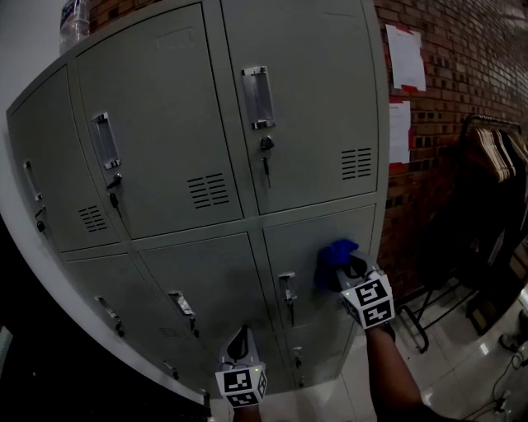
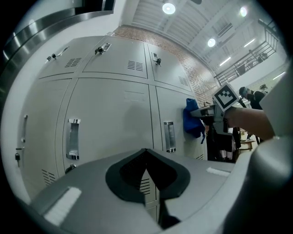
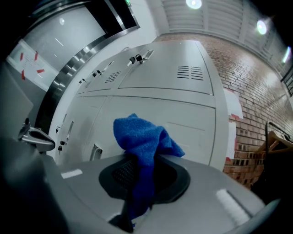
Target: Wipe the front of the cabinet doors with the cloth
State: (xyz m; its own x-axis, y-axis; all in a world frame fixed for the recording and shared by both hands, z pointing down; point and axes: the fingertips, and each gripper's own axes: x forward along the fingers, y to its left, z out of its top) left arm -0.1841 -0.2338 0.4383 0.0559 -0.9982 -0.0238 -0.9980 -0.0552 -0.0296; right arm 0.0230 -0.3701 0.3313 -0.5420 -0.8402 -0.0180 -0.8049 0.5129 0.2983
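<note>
Right gripper: I am pinching the blue cloth between its jaws. They are pressing together on the fabric, with a fold bunching up over their tips and a tail hanging down between them.
Blue cloth: it is sitting at the tip of my right gripper and appears to be lying against the front of the lower right door, on that door's upper part.
Lower right door: it is facing my right jaws straight ahead. Its recessed handle is sitting to the left of the gripper and slightly lower.
Left gripper: I am holding it with the jaws pressed together and nothing between them. It is hanging lower than my right gripper and to its left, apart from the doors.
Locker cabinet: grey metal, with two rows of vented doors, it is rising ahead of and above both grippers.
Forearm: it is running back from my right gripper toward me.
Brick wall: it is standing to the right of my right gripper, with paper sheets hanging on it higher up.
Clothes rack: it is standing further right, well apart from my right gripper, with hangers showing on it.
Bottle: it is standing on top of the cabinet, far up and left of both grippers.
</note>
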